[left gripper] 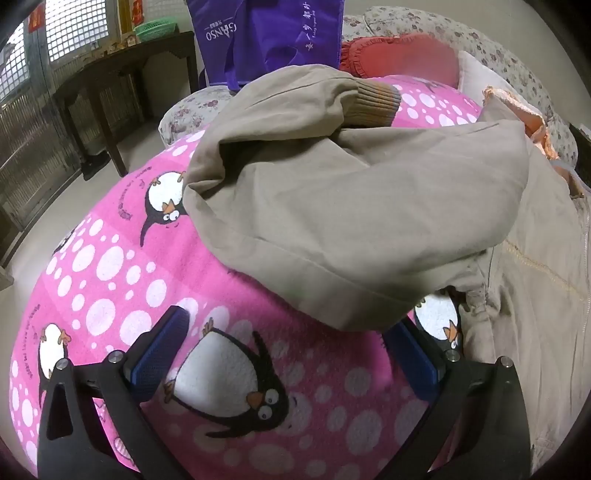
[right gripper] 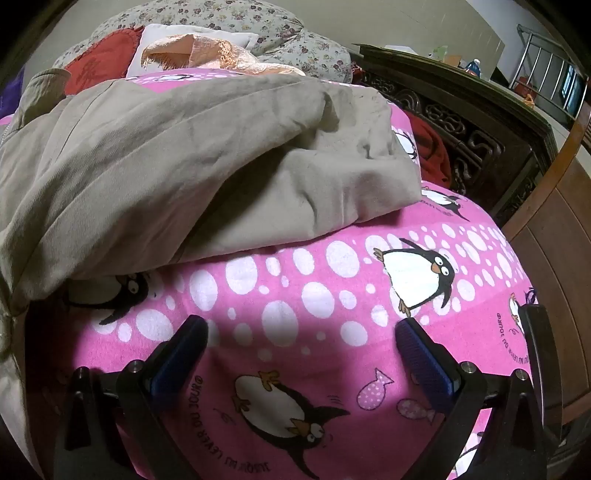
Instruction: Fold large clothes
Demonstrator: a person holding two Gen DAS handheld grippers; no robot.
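A khaki cotton jacket with ribbed knit cuffs (left gripper: 354, 206) lies bunched on a pink fleece blanket printed with white dots and cartoon penguins (left gripper: 122, 273), which covers the bed. In the left wrist view the jacket fills the middle and the 3 o'clock side, one sleeve folded across its top with the ribbed cuff (left gripper: 373, 105) pointing toward 1 o'clock. Its hemmed lower edge hangs just above the blanket.

The left gripper (left gripper: 284, 350) sits at 6 o'clock with its jaws spread wide and nothing between them; its blue-padded fingers (left gripper: 159, 354) frame a penguin on the blanket. The 5 o'clock finger stands just under the jacket's hem; whether it touches the cloth cannot be told.

In the right wrist view the jacket (right gripper: 192, 155) spans from 9 o'clock to the centre, its crumpled edge resting on the blanket (right gripper: 295, 295). The right gripper (right gripper: 301, 354) at 6 o'clock is likewise wide open and empty, over bare blanket near the jacket's edge.

Beyond the jacket, at 12 o'clock in the left view, stands a purple fabric bag with white lettering (left gripper: 266, 33), with a red frilled cushion (left gripper: 399, 55) beside it at 1 o'clock and a floral quilt (left gripper: 461, 33) behind. A dark wooden side table (left gripper: 110, 77) stands at 10 o'clock. In the right view a peach crinkled cloth (right gripper: 214, 51) lies at 12 o'clock, and a carved dark wooden headboard (right gripper: 480, 129) runs along 2 o'clock.
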